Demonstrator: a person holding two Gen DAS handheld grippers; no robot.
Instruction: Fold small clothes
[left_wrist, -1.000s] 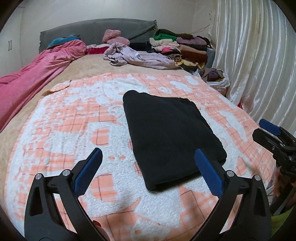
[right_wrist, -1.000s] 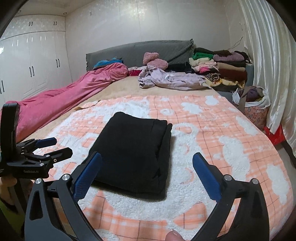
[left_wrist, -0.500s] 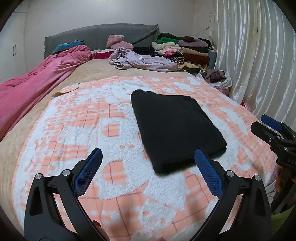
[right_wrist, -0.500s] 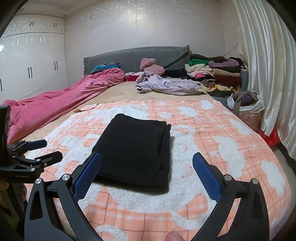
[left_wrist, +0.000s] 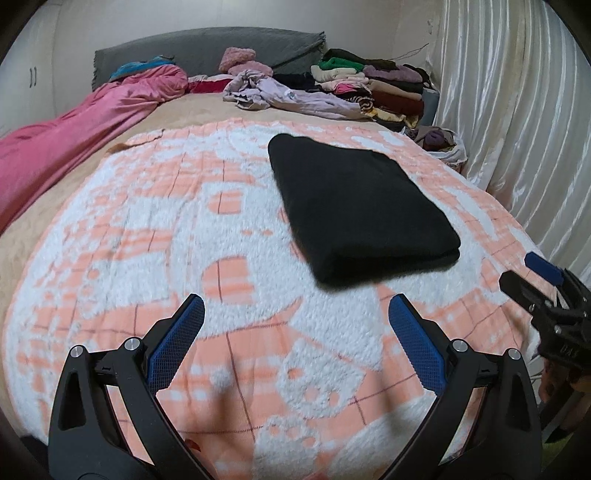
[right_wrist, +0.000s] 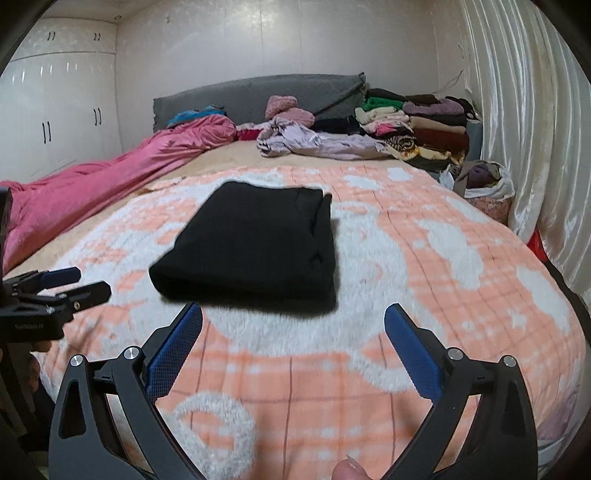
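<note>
Now, line by line:

Folded garment: a black garment (left_wrist: 360, 206) lies folded into a thick rectangle on the orange-and-white fleece blanket (left_wrist: 155, 236), its rounded fold edge turned toward the cameras; from the right wrist view its layered edges show along the far right side (right_wrist: 255, 243).

Left gripper: the left gripper (left_wrist: 295, 343) hangs above the blanket short of the garment, its blue-padded fingers (left_wrist: 173, 343) spread wide with nothing between them. From the right wrist view it shows at the left edge (right_wrist: 70, 282), clear of the cloth.

Right gripper: the right gripper (right_wrist: 293, 349) also hovers just short of the garment's near edge, jaws wide apart and empty, blue pads (right_wrist: 413, 350) facing inward. From the left wrist view it sits at the right edge (left_wrist: 535, 280), beside the blanket's side.

Thumb: a fingertip (right_wrist: 349, 469) shows at the bottom of the right wrist view.

Pink quilt: a pink quilt (right_wrist: 110, 177) stretches along the left side of the bed.

Loose clothes: a crumpled lilac garment (left_wrist: 291, 98) lies near the grey headboard (left_wrist: 207, 51).

Stack: folded clothes (right_wrist: 417, 125) are piled at the far right corner, next to the shiny white curtain (right_wrist: 528, 110).

Wardrobe: white wardrobe doors (right_wrist: 55, 110) stand at the left wall.
</note>
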